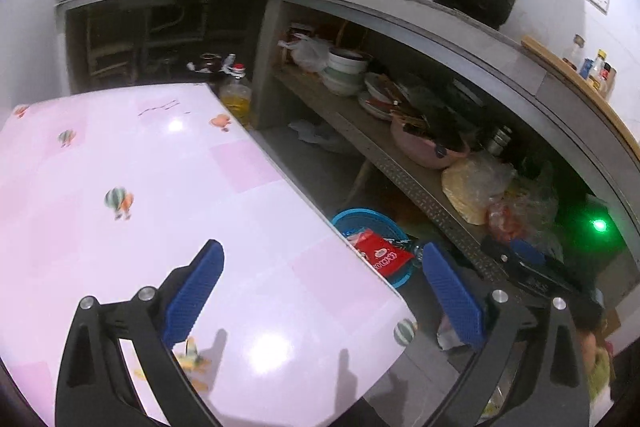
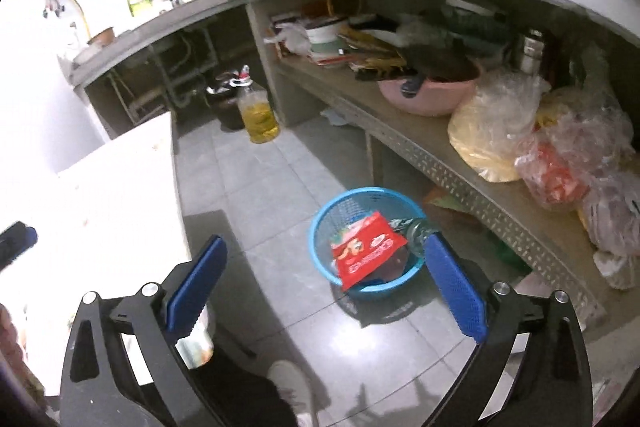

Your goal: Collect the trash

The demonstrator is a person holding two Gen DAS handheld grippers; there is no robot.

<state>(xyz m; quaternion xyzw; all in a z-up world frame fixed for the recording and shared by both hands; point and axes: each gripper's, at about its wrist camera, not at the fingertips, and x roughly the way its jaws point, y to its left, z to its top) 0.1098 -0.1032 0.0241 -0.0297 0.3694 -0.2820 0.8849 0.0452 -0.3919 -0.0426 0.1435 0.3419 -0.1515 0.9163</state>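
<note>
We saw left gripper (image 1: pixel 320 287) and right gripper (image 2: pixel 326 281) both spread wide, empty. Blue basket (image 2: pixel 320 223) lower centre on open floor (image 2: pixel 256 187), holding red wrapper (image 2: pixel 366 247); print unreadable. Table edge (image 1: pixel 304 195) diagonal.

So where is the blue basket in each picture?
Left wrist view: the blue basket sits low and right of middle, partly hidden behind the pink table edge.
Right wrist view: the basket stands in full view on the floor, just below the middle.
Shared landmark: the red wrapper lying in it.
</note>
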